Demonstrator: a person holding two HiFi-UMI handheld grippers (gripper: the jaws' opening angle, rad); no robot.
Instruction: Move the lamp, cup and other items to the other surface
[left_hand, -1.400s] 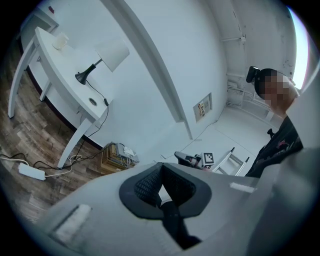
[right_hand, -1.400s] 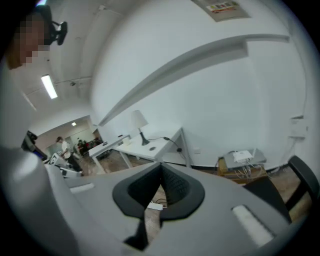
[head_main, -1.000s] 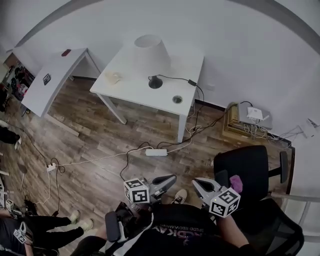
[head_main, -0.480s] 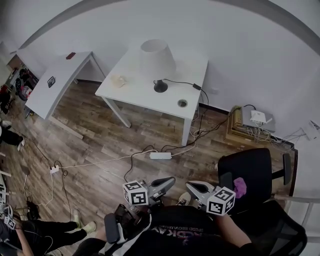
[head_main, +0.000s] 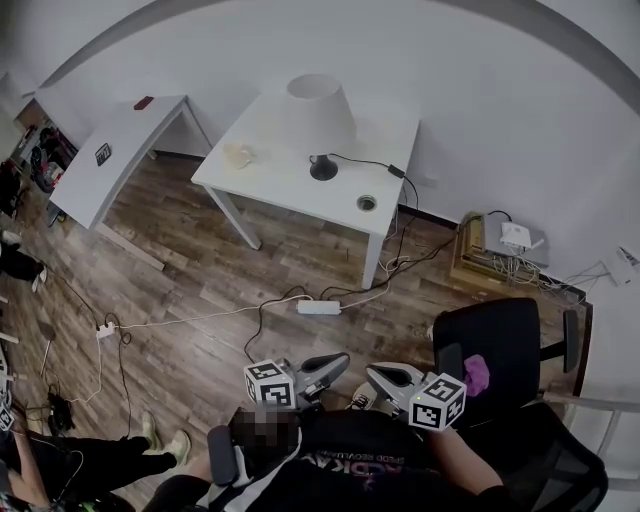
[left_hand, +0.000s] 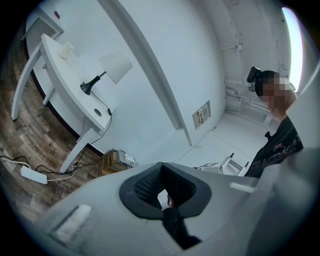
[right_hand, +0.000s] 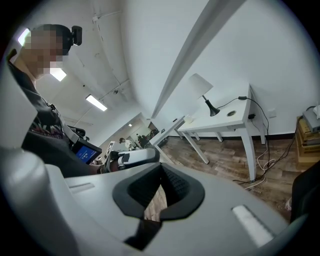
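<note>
The lamp (head_main: 320, 115), with a white cone shade, thin black stem and round black base, stands upright mid-way along the white table (head_main: 285, 190), with a pale cup (head_main: 238, 155) near its left edge. Open wood floor (head_main: 200, 270) lies between this table and the second table (head_main: 115, 160) at left. The left gripper (head_main: 342, 360) and right gripper (head_main: 372, 374) are both closed on nothing.

White table (head_main: 282, 186) bearing lamp (head_main: 321, 112) and cup (head_main: 238, 155), second white table (head_main: 112, 160) left, power strip (head_main: 318, 307) on floor (head_main: 200, 265)
</note>
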